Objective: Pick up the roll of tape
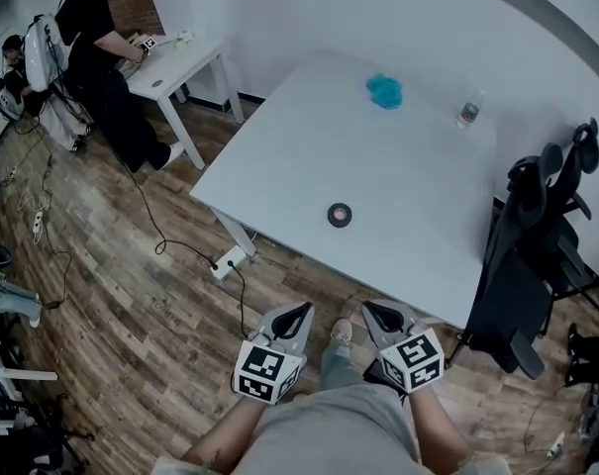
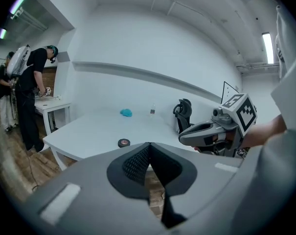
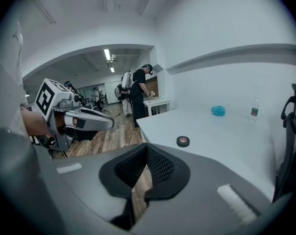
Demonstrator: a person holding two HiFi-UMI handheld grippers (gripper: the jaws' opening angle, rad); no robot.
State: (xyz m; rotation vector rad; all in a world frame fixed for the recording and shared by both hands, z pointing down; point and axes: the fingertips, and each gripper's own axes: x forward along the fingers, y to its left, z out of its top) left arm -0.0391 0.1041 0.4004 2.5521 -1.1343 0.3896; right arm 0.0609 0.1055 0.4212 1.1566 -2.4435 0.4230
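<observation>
Item: roll of tape (image 1: 340, 215), black, lying flat on white table (image 1: 398, 166), nr its front edge, untouched. Status: task not begun, by my read; approach, jaw opening, grasp and lift all left to do. Left gripper (image 1: 299, 313): jaws together, nothing betw. them. Right gripper (image 1: 379, 313): likewise closed, empty. Both held short of the table edge, over wood floor (image 1: 131, 295), well apart from the roll. Also on table, far side: blue cloth (image 1: 384, 91), small bottle (image 1: 467, 113). Not made out: roll's core and label, too small; bottle contents; office chair (image 1: 522, 265) partly cut off at right; person's hands hidden behind marker cubes (image 1: 267, 372).
</observation>
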